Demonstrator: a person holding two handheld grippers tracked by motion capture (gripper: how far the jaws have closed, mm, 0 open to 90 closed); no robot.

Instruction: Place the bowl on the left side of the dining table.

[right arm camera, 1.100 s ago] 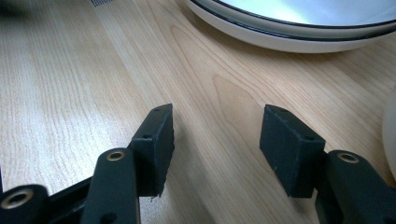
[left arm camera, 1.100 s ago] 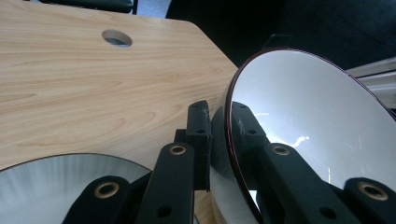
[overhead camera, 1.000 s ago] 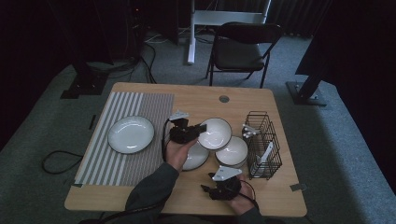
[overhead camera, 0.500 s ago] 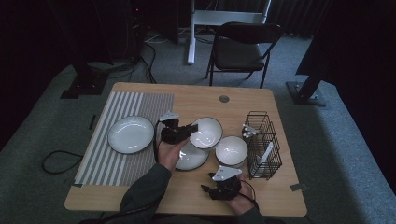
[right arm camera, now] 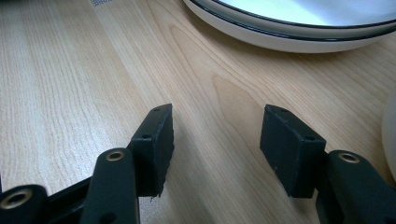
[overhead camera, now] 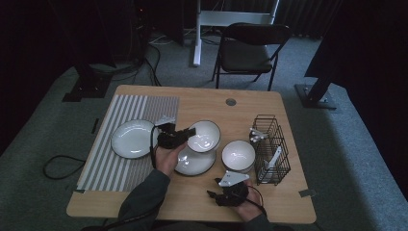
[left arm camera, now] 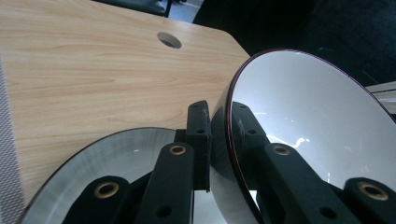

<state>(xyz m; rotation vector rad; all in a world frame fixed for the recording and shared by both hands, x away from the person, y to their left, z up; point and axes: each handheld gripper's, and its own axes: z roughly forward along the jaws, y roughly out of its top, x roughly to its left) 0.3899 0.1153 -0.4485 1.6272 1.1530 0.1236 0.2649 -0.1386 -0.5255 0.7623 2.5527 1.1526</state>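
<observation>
High view: left gripper (overhead camera: pixel 185 134) jaws pinching bowl (overhead camera: pixel 204 136) rim above plate (overhead camera: pixel 194 161), right gripper (overhead camera: pixel 219 195) jaws spread.

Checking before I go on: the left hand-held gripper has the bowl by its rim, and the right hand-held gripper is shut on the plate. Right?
Not quite. The left hand-held gripper does clamp the bowl by its rim, but the right hand-held gripper is open and empty above the table; the right gripper view shows it.
</observation>
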